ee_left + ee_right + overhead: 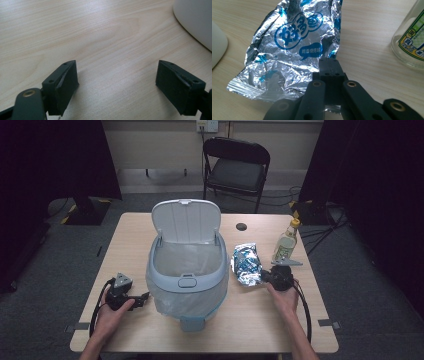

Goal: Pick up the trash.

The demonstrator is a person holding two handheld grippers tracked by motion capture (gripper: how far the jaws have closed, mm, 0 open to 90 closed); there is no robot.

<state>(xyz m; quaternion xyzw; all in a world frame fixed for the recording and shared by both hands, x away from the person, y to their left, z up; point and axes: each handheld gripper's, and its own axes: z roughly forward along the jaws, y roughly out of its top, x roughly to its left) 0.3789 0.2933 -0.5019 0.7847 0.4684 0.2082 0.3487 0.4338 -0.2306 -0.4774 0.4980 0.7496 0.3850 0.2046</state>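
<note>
A crumpled silver and blue foil snack bag (246, 262) lies flat on the table just right of the bin. My right gripper (263, 276) is at its near right corner. In the right gripper view the jaws are pressed together on the edge of the foil snack bag (294, 45), so the right gripper (328, 65) is shut on it. A pale blue bin (187, 270) with a clear liner stands in the middle, its lid (186, 220) swung up. My left gripper (142, 298) rests open on the table left of the bin, the left gripper (117, 82) holding nothing.
A glass bottle (286, 242) with a yellow cap stands upright right of the bag, close to my right gripper; the bottle (412, 37) has a green label. The bin's wall (197, 20) curves near my left gripper. A black chair (236, 167) stands beyond the table.
</note>
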